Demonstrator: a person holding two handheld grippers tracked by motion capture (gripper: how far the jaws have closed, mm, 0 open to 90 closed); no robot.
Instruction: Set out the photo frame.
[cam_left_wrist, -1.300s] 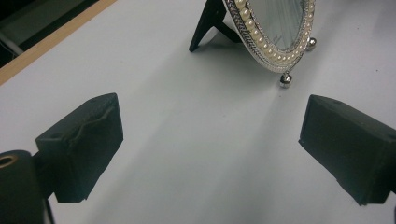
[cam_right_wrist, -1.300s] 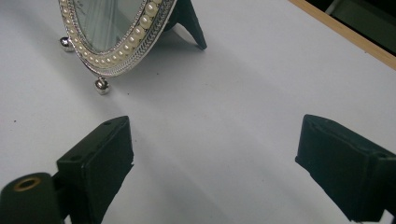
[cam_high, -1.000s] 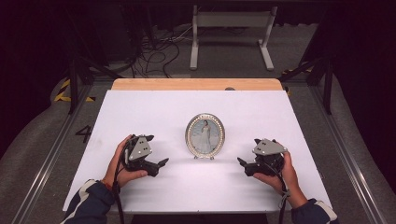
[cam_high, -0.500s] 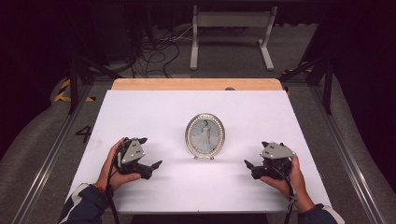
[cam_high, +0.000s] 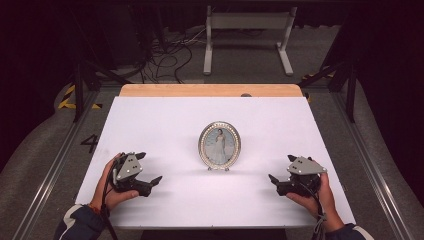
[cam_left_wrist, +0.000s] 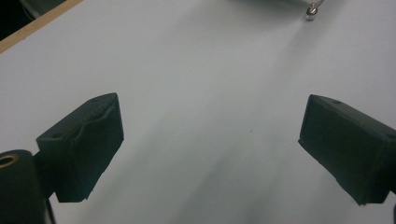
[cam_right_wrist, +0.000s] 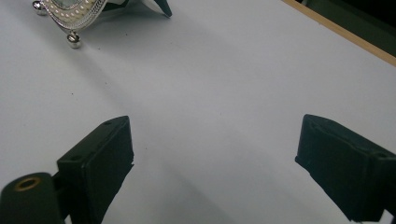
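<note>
The frame (cam_high: 219, 146) stands upright on the table (cam_high: 165, 120), on small ball feet with a prop behind, midway between the two grippers and a little beyond their fingertips. It is well apart from both.

The left gripper (cam_high: 150, 182) rests low over the table, released, its jaws spread wide with nothing between them; in the left gripper view only bare table lies between the fingers (cam_left_wrist: 86, 140), and one ball foot (cam_left_wrist: 312, 13) of the frame sits far ahead and off to the right finger's side. The right gripper (cam_high: 276, 182) is likewise released and empty; in the right gripper view the frame's beaded rim (cam_right_wrist: 74, 14) lies far ahead, beyond the left finger (cam_right_wrist: 100, 158).

The step in hand looks like the approach to the frame. To do it well, I would bring one gripper in level, fingers turned so that the rim passes between them edge-on, and close on the metal border rather than on the glass. The frame is light and stands on a narrow base, so a sideways nudge from a fingertip could tip it backward. The other gripper can wait just beside the far edge to steady it. Close gently; the beaded rim may slip.
</note>
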